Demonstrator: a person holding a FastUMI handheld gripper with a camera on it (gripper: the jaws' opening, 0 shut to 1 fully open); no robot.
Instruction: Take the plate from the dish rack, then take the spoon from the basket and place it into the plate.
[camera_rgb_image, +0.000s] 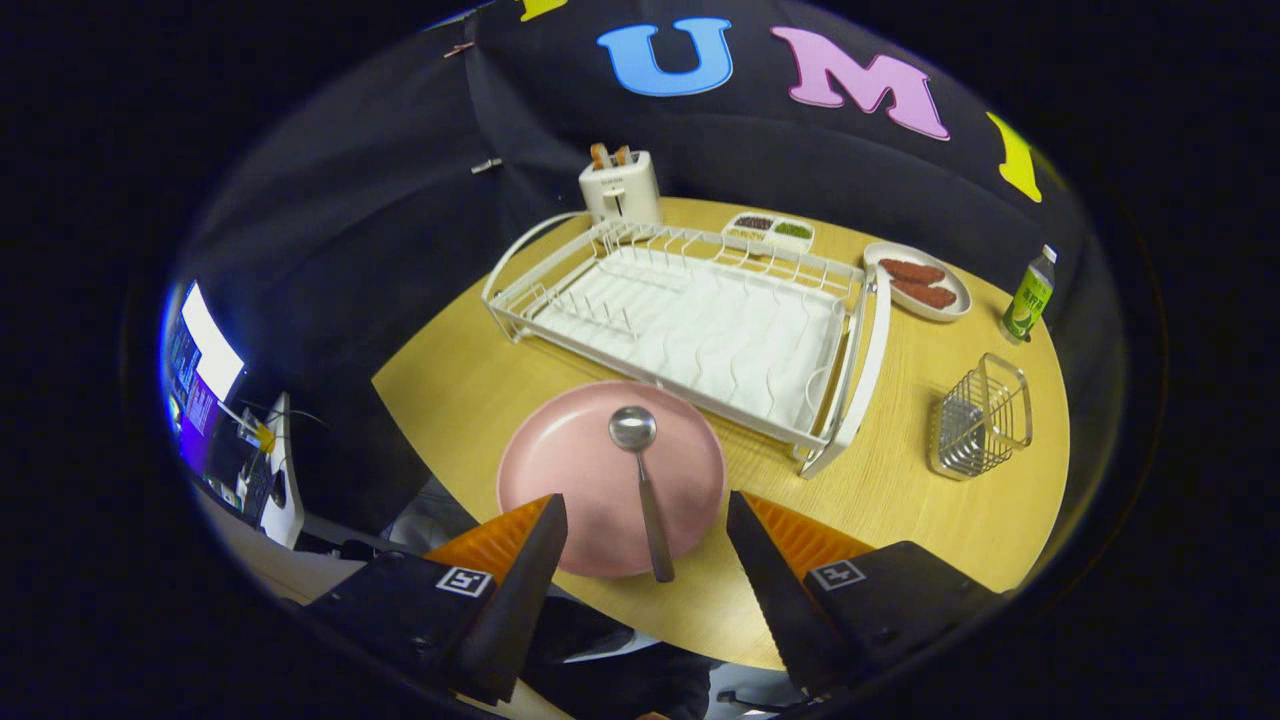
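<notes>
Gripper (645, 520) open wide, nothing between the fingers. Fingers (530, 560) point toward 12 o'clock, tips angled slightly inward.

My round wooden table (480, 385) carries a pink plate (570, 470) near me, a white dish rack (690, 310) behind it, a wire basket (982, 415) to the right, a toaster (620, 185), a divided condiment tray (770, 230), a sausage dish (920, 280) and a green bottle (1030, 297). My gripper (645, 525) hangs open above the table's near edge.

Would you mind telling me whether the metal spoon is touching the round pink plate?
Touching: the gripper view shows the metal spoon lying on the round pink plate, handle crossing its near rim, between the open gripper fingers.
</notes>
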